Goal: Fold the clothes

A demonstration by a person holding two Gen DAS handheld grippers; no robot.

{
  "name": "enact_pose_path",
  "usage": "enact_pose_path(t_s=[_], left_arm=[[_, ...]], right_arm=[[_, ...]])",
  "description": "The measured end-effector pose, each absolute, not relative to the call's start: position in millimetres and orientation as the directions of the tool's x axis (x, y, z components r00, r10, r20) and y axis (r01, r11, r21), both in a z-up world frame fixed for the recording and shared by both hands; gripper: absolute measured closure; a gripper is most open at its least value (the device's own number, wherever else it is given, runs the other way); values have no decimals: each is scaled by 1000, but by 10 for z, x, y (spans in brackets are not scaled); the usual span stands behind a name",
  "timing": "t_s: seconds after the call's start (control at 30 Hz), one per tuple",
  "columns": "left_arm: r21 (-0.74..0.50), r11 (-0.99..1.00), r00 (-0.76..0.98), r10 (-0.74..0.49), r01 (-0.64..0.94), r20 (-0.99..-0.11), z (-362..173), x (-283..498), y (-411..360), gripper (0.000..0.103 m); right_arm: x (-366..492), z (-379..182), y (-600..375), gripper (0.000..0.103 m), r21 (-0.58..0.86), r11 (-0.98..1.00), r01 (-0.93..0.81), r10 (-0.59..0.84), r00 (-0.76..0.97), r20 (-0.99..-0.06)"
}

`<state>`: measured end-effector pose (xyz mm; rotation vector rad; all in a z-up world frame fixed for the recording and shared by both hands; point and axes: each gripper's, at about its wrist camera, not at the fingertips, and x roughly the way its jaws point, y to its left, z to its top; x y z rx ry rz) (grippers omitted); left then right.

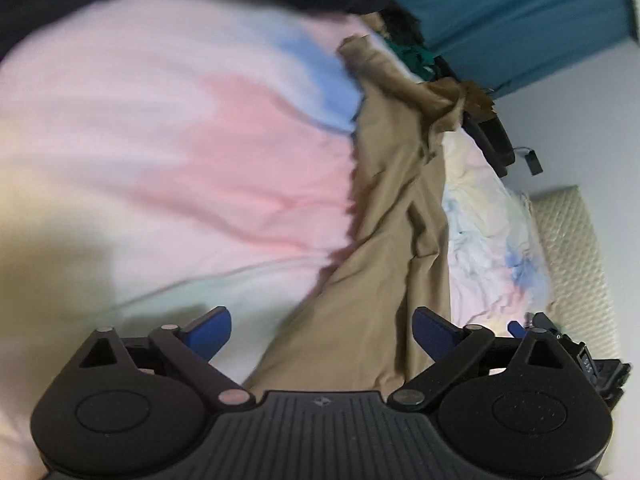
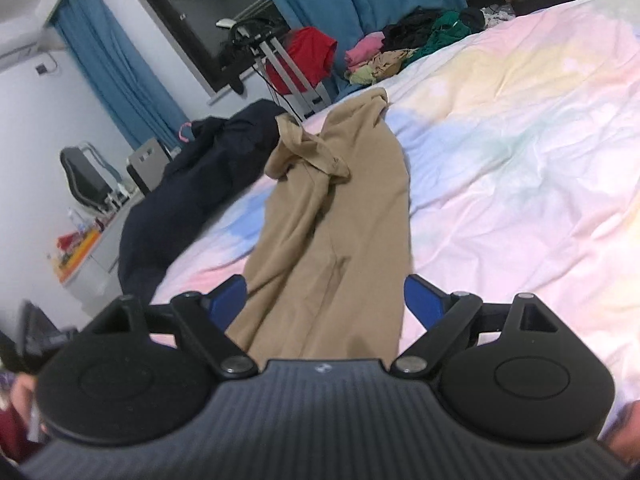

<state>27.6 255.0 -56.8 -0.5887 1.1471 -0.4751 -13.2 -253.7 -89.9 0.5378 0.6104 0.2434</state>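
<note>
Right gripper (image 2: 324, 300) and left gripper (image 1: 322, 334) spread; tan garment (image 2: 340, 216) stretches lengthwise away.

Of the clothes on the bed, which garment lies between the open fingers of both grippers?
The tan garment, stretched lengthwise on the pastel bedspread. The dark navy garment lies off to its side; the mixed clothes pile sits at the far edge.

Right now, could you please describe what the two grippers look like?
The left gripper and the right gripper look alike: black ribbed body, two round black discs, black link arms with silver pivot pins, blue jaws, and a small logo at the centre.
</note>
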Motion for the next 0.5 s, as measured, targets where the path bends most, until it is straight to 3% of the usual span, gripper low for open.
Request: enact_pose_path(t_s=[0.03,0.1,0.23,0.43,0.5], left_arm=[[-664,747,325,-636,34,-700,-644,283,2613,8],[-666,745,290,-644,28,-708,-735,294,2651,20],[-632,771,218,-632,79,-744,-791,307,2547,21],[-581,798,112,-600,160,-792,-876,327,2390,40],[-542,813,112,-572,212,-813,-820,252,2280,66]], right_arm=[[-116,-898,-2520,15,546,835,-62,372,796,-478],[-86,-899,-2481,15,543,837,-62,372,793,-483],[-19,-907,-2408,16,530,847,-51,361,787,-501],[18,-919,-2366,16,529,847,-44,360,780,-512],[18,-924,-2356,16,526,850,-43,359,778,-516]])
